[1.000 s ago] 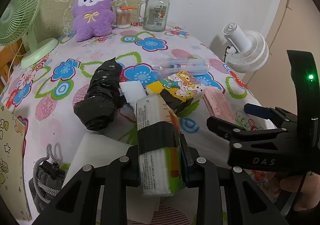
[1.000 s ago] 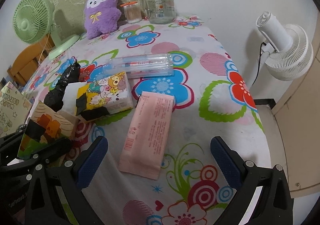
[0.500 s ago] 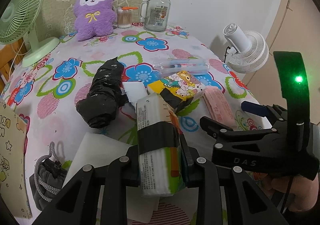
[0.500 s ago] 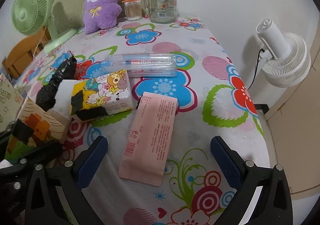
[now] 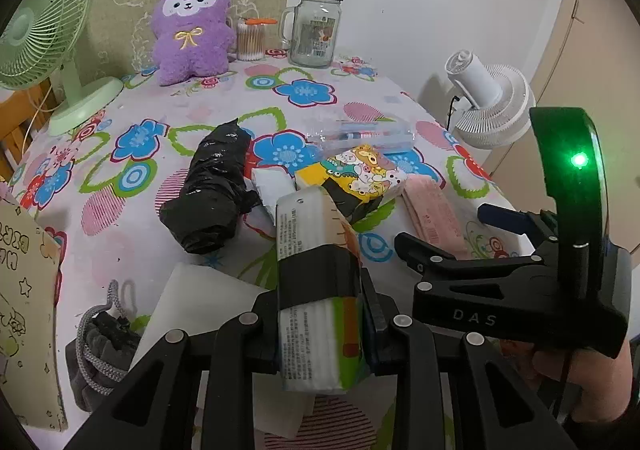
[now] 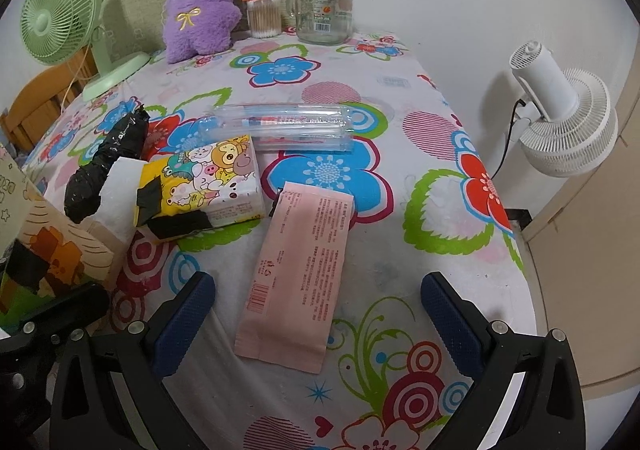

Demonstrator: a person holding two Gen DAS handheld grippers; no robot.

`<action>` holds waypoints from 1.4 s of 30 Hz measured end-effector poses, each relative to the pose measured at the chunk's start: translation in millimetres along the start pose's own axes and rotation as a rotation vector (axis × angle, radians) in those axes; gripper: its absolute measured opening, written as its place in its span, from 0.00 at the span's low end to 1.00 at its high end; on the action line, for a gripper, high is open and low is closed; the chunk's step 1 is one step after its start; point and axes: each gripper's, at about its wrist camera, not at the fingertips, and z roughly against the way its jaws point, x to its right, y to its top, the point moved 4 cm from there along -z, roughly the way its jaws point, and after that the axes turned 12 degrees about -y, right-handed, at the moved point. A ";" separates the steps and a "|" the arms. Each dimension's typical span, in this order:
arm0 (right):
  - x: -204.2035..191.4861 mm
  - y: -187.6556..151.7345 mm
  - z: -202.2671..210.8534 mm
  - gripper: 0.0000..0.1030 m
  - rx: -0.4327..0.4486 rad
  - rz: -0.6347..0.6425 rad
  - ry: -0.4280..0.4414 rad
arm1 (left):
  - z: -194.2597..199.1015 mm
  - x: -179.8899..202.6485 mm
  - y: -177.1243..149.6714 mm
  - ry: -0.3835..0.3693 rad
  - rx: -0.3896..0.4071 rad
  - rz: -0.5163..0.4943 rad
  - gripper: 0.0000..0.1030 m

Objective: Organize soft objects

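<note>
Left gripper (image 5: 320, 314) is pinching a white soft tissue pack with a black tape band and orange-green print (image 5: 316, 290), jaws pressed onto its sides, pack standing upright between them and lifted off the flowered tablecloth (image 5: 132, 242). The same pack is showing at the left edge of the right wrist view (image 6: 52, 254).

Right gripper (image 6: 316, 314) is hovering with jaws spread wide, nothing between the blue pads (image 6: 450, 314). A flat pale pink plastic-wrapped pack (image 6: 300, 270) is lying on the cloth directly ahead, its near end sitting between the open jaws but untouched.

Just beyond it: a yellow cartoon-animal tissue pack with black tape patches (image 6: 200, 182), touching a white foam-like block (image 6: 120, 186) and a crumpled black plastic bundle (image 6: 104, 166). A clear plastic tube case (image 6: 280, 126) is lying behind the cartoon pack.

Step in hand, as I'm reading it: left is carrying one tissue pack while right is lining up on the pink pack for a pick. Destination for the sorted items is not evident from these views.

Next move is likely calling for the right gripper to be dropping lower over the pink pack's near end, centring the jaws across its narrow width, then closing. The pack is thin and flat on the cloth, so the pads would be needing to get low at its edges or it may be slipping out. The two grippers are close together, so clearance matters.
</note>
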 end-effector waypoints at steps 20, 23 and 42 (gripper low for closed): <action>-8.1 -0.6 15.8 0.42 -0.003 0.014 -0.001 | 42.7 7.9 5.8 0.008 0.070 -0.011 0.27; -7.5 -1.7 19.1 0.42 -0.003 0.009 -0.003 | 48.6 9.3 7.0 0.008 0.079 -0.013 0.27; -4.9 -4.9 55.7 0.41 0.045 0.003 -0.011 | 78.4 17.5 5.1 -0.003 0.124 -0.029 0.27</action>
